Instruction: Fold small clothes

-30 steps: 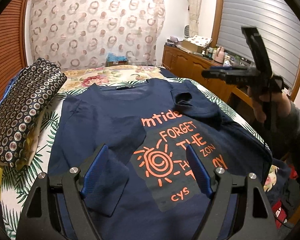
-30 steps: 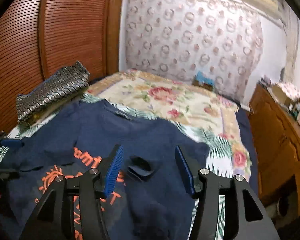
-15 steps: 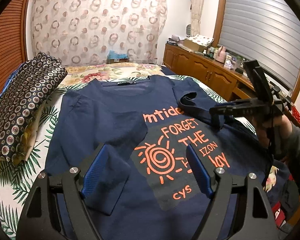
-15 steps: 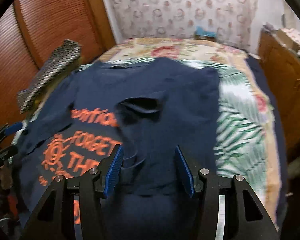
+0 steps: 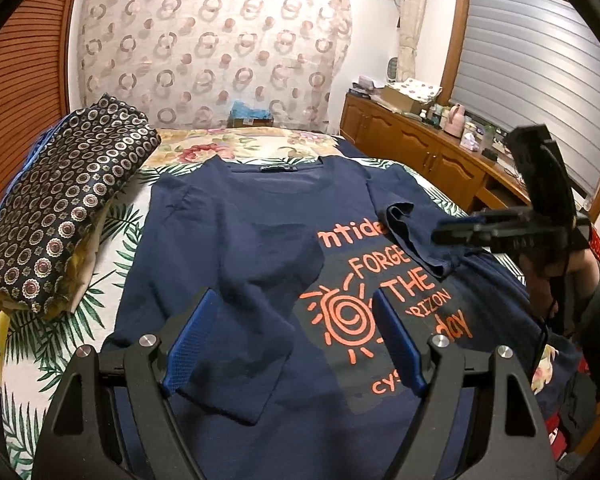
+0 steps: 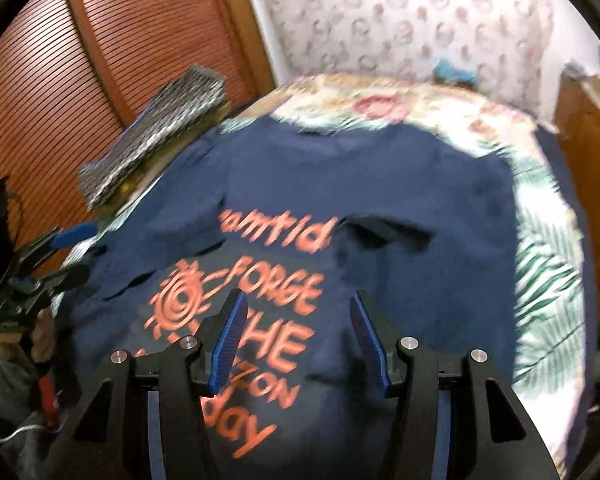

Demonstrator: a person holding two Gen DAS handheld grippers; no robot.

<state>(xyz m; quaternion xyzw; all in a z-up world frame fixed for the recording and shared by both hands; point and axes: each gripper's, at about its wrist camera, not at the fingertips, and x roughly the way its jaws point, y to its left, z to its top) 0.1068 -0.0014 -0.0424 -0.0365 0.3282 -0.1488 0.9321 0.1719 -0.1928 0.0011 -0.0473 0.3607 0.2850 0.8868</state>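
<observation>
A navy T-shirt (image 5: 240, 248) with orange print lies face up on the bed; it also shows, blurred, in the right wrist view (image 6: 420, 208). Both sleeves are folded in over the chest, the left one (image 5: 260, 300) flat, the right one (image 5: 416, 236) crumpled. My left gripper (image 5: 294, 340) is open and empty, hovering over the shirt's lower left part. My right gripper (image 6: 298, 340) is open and empty above the shirt's right side; it also shows in the left wrist view (image 5: 480, 232), beside the right sleeve.
A folded patterned cloth stack (image 5: 60, 208) lies at the bed's left edge, next to a brown slatted wardrobe (image 6: 120, 60). A floral bedspread (image 5: 228, 148) covers the bed. A wooden cabinet (image 5: 420, 160) with small items stands on the right. A curtain (image 5: 212, 40) hangs behind.
My right gripper has come down from high on the right to the folded right sleeve and swung over the shirt. My left gripper has barely moved. The shirt lies as before.
</observation>
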